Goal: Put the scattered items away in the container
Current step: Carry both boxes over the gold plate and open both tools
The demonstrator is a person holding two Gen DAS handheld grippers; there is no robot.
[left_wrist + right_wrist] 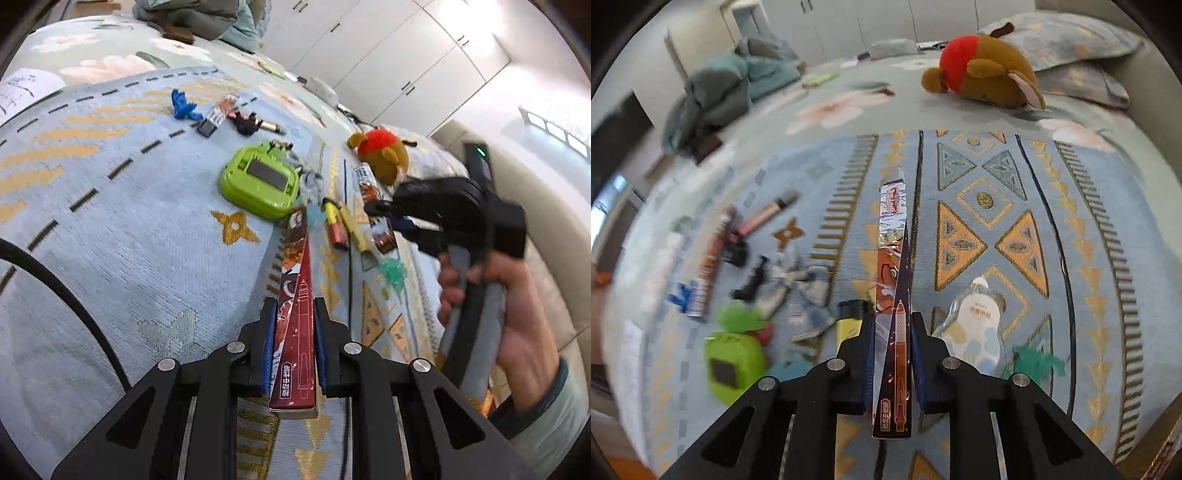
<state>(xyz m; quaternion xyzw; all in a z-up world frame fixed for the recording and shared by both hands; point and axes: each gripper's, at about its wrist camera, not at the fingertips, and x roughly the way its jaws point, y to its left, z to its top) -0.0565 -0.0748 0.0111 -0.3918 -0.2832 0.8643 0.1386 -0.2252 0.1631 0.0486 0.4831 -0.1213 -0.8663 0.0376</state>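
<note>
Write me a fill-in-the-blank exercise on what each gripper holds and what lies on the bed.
1. The left gripper is shut on a long dark ___ pen box.
2. The right gripper is ___ on a blue and orange box.
3. The square case lying on the patterned blanket is bright ___.
4. The brown plush toy has a ___ head.

Missing words: red; shut; green; red.

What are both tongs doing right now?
Left tongs: closed on a long red pen box.
Right tongs: closed on a similar pen box of their own.
</note>
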